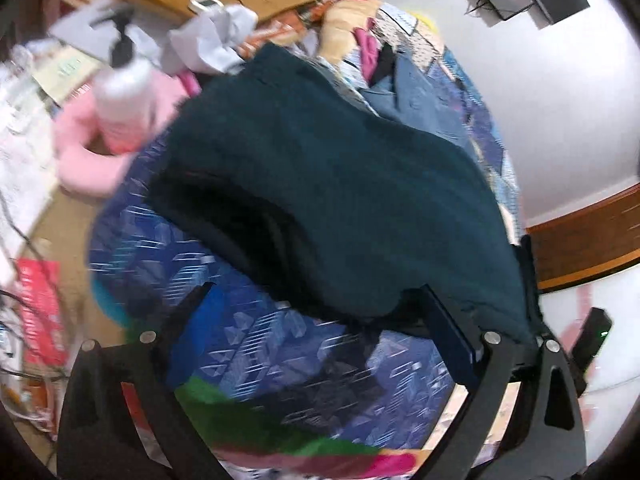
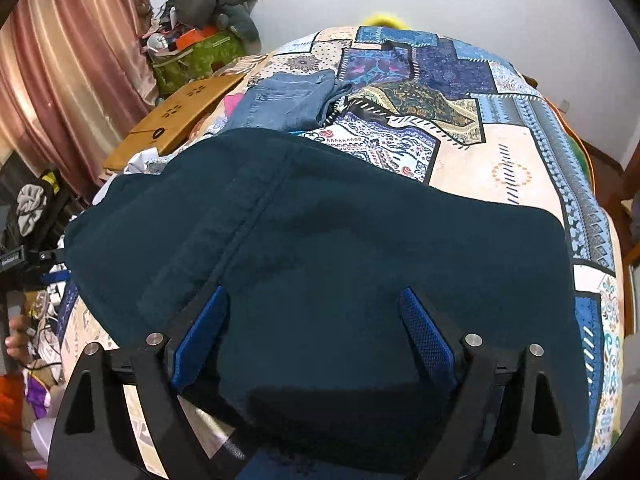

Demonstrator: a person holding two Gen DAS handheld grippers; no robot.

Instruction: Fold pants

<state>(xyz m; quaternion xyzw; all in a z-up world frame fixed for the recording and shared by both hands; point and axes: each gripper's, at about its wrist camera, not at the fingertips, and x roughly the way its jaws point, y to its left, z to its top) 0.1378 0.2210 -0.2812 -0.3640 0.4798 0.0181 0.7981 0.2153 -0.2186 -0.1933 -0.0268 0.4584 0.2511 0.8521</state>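
The dark teal pants [image 2: 340,240] lie folded on the patterned bedspread [image 2: 520,152]. My right gripper [image 2: 314,300] is open just above them, its blue-padded fingers [image 2: 424,336] spread over the near edge. In the left wrist view the pants [image 1: 320,168] hang over the bed's side, and the view is blurred. My left gripper [image 1: 320,292] is open; its right finger [image 1: 452,328] sits under the pants' lower edge, its left finger [image 1: 184,312] is free.
Folded blue jeans [image 2: 288,100] lie farther back on the bed. A wooden lap table [image 2: 176,116] sits at the bed's left edge. A pink cushion [image 1: 88,156] and a pump bottle [image 1: 124,96] lie left of the bed. Clutter and cables cover the floor.
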